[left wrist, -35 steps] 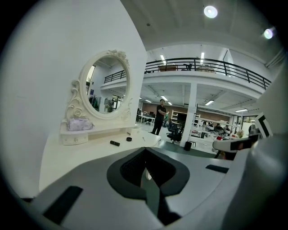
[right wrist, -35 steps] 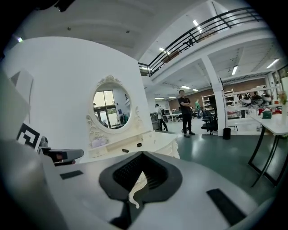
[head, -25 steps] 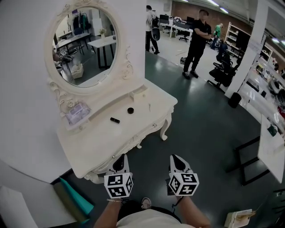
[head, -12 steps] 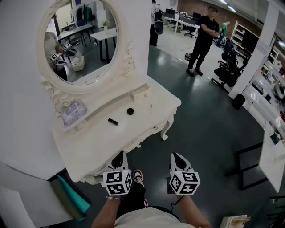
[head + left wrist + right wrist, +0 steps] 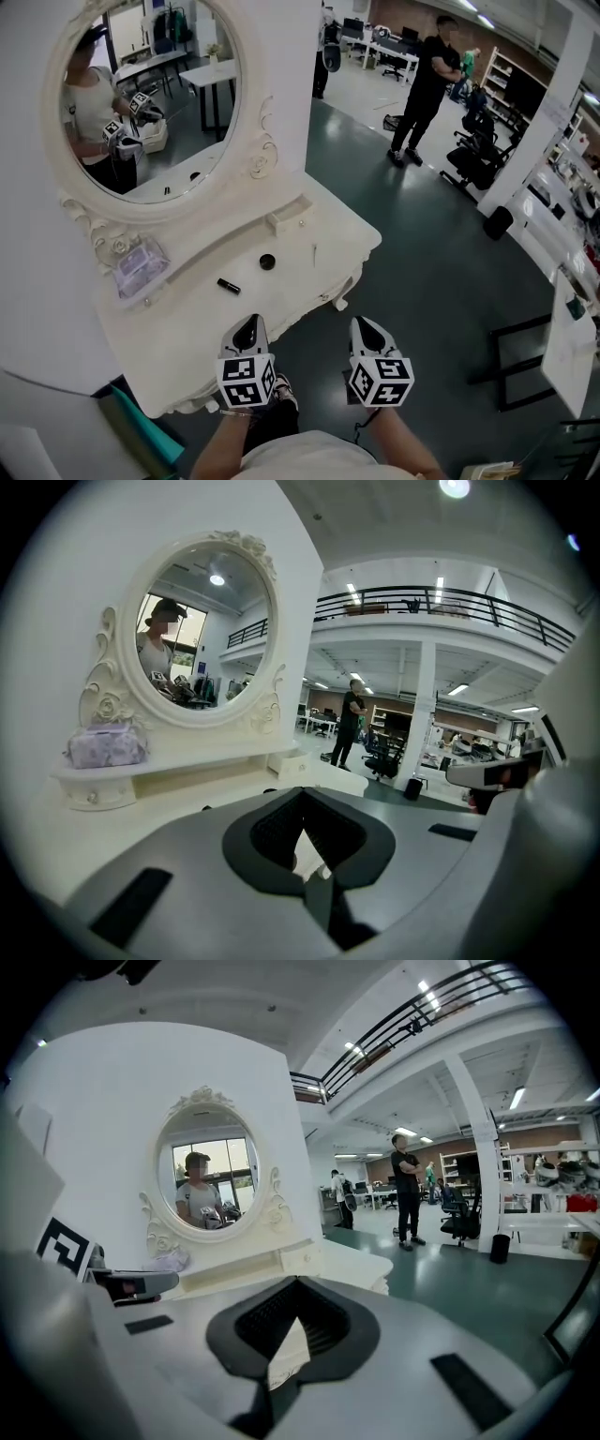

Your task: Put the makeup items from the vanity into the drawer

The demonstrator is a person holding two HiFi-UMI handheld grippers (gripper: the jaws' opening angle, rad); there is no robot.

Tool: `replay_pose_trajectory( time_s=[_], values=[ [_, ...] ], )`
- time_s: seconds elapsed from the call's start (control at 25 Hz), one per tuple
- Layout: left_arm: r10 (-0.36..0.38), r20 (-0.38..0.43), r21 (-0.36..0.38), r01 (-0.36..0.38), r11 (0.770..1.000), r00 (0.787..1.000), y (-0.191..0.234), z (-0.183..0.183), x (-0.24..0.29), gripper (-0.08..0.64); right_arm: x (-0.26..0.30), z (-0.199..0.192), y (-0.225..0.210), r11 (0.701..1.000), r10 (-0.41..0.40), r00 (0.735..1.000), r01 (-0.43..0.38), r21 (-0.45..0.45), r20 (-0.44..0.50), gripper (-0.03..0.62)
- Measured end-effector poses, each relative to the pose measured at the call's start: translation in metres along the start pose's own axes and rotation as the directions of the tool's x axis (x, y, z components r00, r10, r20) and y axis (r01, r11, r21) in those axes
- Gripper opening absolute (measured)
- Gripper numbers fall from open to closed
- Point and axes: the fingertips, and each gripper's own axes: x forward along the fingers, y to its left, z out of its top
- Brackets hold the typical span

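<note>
A white vanity (image 5: 187,328) with an oval mirror (image 5: 141,103) stands at the left. On its top lie a black lipstick tube (image 5: 228,286), a round black compact (image 5: 267,262) and a thin pale stick (image 5: 314,251). A clear pouch (image 5: 139,265) sits on the raised shelf, and a small drawer (image 5: 286,220) is at the shelf's right end. My left gripper (image 5: 247,328) is shut and empty, its tip over the vanity's front edge. My right gripper (image 5: 367,326) is shut and empty, over the floor beside the vanity's right corner. Both point at the vanity (image 5: 187,789) (image 5: 309,1265).
A person (image 5: 433,80) stands on the dark floor beyond the vanity, near office chairs (image 5: 473,150). A black-framed table (image 5: 553,347) stands at the right. A teal object (image 5: 141,427) leans by the vanity's lower left. A white wall backs the mirror.
Both grippers have moved forward toward the vanity, side by side and still shut. The vanity now sits closer, and the mirror shows the person holding the grippers.
</note>
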Motion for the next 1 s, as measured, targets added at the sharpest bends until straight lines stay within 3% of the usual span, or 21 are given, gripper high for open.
replay_pose_trajectory(
  time_s=[0.52,1.0],
  values=[
    [-0.039,0.003,-0.005,0.039,0.999,0.999,0.03,0.054,0.112,0.006,0.117,0.058,-0.011,1.0,-0.022,1.0,0.023,-0.02,0.01,0.017],
    [0.002,-0.055,-0.029,-0.004,1.0,0.998,0.044,0.045,0.168,0.006,0.188,0.054,-0.025,1.0,0.014,0.998,-0.015,-0.015,-0.067,0.017]
  ],
)
